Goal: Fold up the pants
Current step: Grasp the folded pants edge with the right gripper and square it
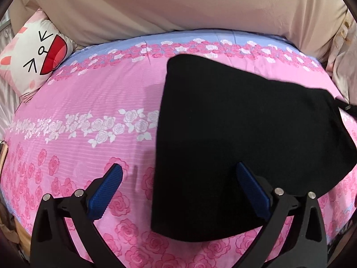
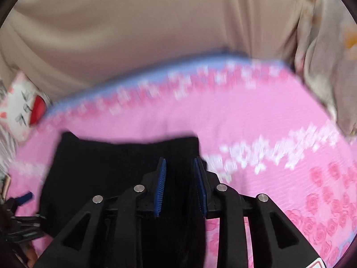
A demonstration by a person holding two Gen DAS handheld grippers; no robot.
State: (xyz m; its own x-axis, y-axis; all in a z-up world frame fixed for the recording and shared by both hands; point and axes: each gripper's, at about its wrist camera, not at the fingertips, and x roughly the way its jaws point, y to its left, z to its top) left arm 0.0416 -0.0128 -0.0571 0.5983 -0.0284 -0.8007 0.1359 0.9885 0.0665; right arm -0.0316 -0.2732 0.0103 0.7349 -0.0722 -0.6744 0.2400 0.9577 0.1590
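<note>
Pink bedding (image 1: 93,93) with printed roses covers the bed, and behind it I see a beige cloth (image 1: 178,6) hanging like a wall. At the far left corner lies a cushion (image 1: 33,55) with a drawn cartoon face; I can read no letters or brand on it, nor anywhere else.

I see the black pants (image 1: 245,122) lying on the bedding, already folded into a compact dark shape. My left gripper (image 1: 178,192) points down at the bedding with its blue pads (image 1: 104,194) spread wide. One pad is over the pink sheet and the other over the near edge of the pants, and nothing is pinched.

My right gripper (image 2: 179,187) stands narrow, with black fabric of the pants between its pads. This view is blurred, so I cannot tell if the pads really press the cloth.
</note>
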